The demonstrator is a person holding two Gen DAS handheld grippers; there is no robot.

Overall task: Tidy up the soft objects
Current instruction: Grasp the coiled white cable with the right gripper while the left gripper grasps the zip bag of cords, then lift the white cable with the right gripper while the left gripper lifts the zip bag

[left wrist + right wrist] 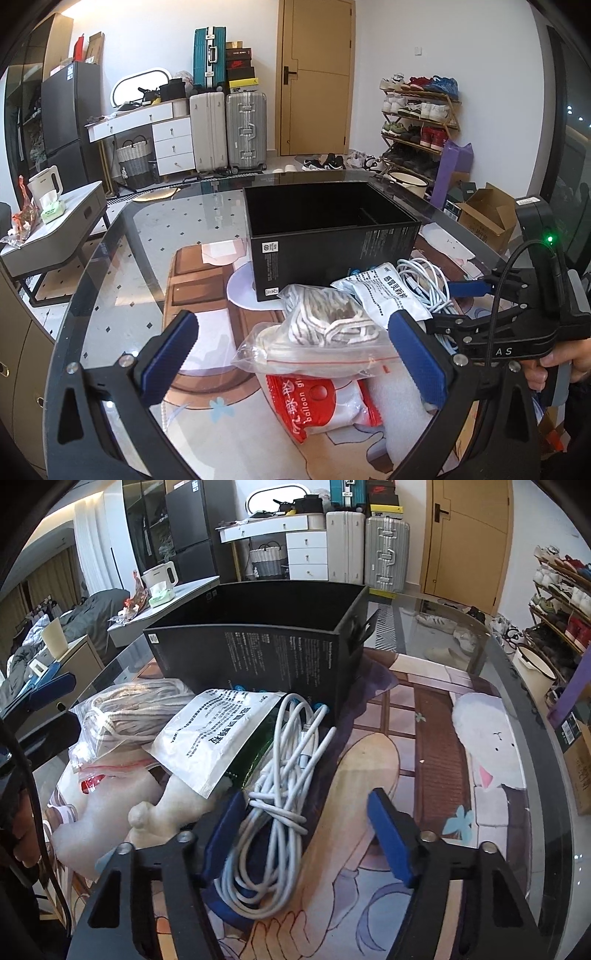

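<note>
The right gripper (306,830) stands wide open around the white cable coil (273,812), which lies on the mat before the black box (258,653). It should close low on the bundle, gathering every loop. The left gripper (291,354), also wide, frames the zip bag (321,332).

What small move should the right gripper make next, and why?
Probably lower and close on the white cable bundle. The right gripper is open, the bundle already lies between its fingers, and the black box behind stands open.
</note>
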